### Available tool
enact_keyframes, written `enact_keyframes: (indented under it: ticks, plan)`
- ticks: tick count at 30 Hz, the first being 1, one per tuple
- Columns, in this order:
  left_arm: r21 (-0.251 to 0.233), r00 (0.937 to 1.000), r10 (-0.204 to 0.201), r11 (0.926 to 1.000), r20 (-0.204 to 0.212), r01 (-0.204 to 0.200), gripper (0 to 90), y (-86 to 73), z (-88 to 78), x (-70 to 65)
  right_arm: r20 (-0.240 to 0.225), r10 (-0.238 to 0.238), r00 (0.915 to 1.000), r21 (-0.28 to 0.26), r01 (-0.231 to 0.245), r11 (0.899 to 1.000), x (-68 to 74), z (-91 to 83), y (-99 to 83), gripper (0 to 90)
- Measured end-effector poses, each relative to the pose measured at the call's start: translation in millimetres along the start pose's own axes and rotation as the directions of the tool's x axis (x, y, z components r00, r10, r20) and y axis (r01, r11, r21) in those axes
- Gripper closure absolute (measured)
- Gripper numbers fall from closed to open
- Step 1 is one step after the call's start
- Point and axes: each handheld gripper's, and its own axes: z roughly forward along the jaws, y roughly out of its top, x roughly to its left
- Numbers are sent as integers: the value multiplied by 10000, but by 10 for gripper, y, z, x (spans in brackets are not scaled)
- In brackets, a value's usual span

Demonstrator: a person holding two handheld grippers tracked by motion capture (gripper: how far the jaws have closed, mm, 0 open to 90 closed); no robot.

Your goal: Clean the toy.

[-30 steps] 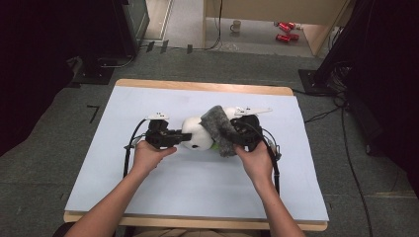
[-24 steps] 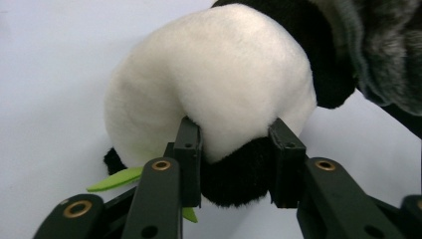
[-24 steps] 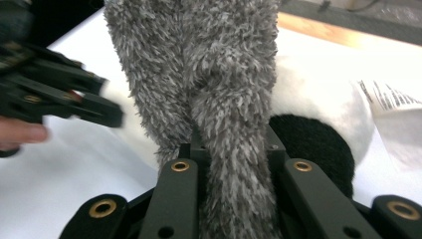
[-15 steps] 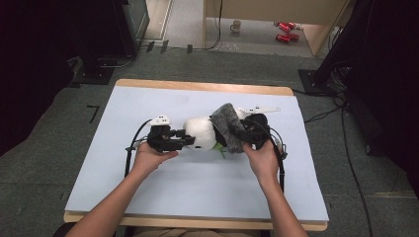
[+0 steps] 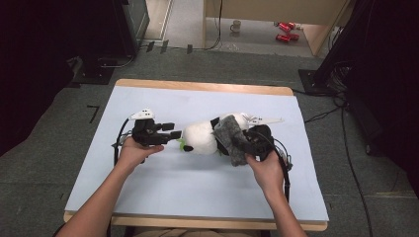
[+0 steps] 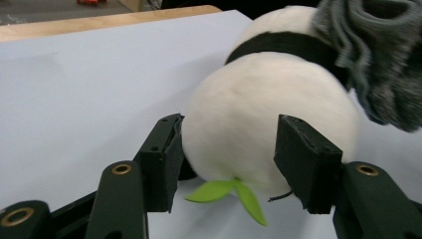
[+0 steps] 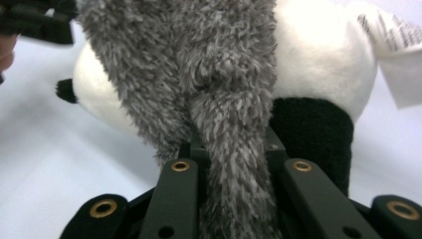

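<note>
A white and black plush toy (image 5: 200,138) (image 6: 268,99) (image 7: 318,55) lies on its side in the middle of the pale mat. A grey fuzzy sock (image 5: 232,138) (image 6: 378,55) (image 7: 199,64) is draped over its right end. My right gripper (image 5: 245,141) (image 7: 231,144) is shut on the sock's lower fold, and the sock hides its fingertips. My left gripper (image 5: 174,131) (image 6: 229,144) stands at the toy's left end; its jaws have just been opening and now flank the white rump loosely. A green felt leaf (image 5: 184,146) (image 6: 229,191) sticks out below.
The mat (image 5: 197,192) covers a wooden table (image 5: 197,86). The toy's white tag (image 5: 264,120) (image 7: 398,50) points to the back right. Beyond the table, a mug (image 5: 236,25) and red cans (image 5: 284,30) sit on the floor. Dark equipment stands at both sides.
The left gripper's jaws have spread and let go of the toy's left end, and that hand has drawn back to the left. The right hand has shifted slightly right with the sock.
</note>
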Motion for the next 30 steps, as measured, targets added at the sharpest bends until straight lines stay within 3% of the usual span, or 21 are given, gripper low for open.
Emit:
enact_keyframes:
  ticks: [5, 9, 15, 21, 27, 30]
  plan:
    - [377, 10000, -24, 9993, -21, 24, 434, -15, 105, 45, 23, -16, 10000, 285, 16, 9996, 7, -12, -91, 769]
    - [459, 9991, 249, 9986, 345, -265, 430, -10, 155, 28, -11, 87, 10000, 658, -86, 9978, -22, 9, -117, 772]
    - [343, 9949, 237, 9990, 979, -272, 429, 27, 224, -9, 91, 191, 9998, 987, -199, 9949, -96, 48, -149, 773]
    - [669, 9816, -227, 9977, 1895, 102, 404, 3, 340, -5, 330, 225, 9992, 984, -256, 9948, -164, 84, -174, 772]
    - [951, 9752, 395, 9936, 2177, -614, 397, -15, 455, -132, 687, 122, 9976, 506, -157, 9986, -262, 131, -181, 770]
    - [1054, 9742, 299, 9929, 2235, -547, 374, -24, 480, -136, 562, 240, 9981, 299, -257, 9992, -310, 153, -183, 771]
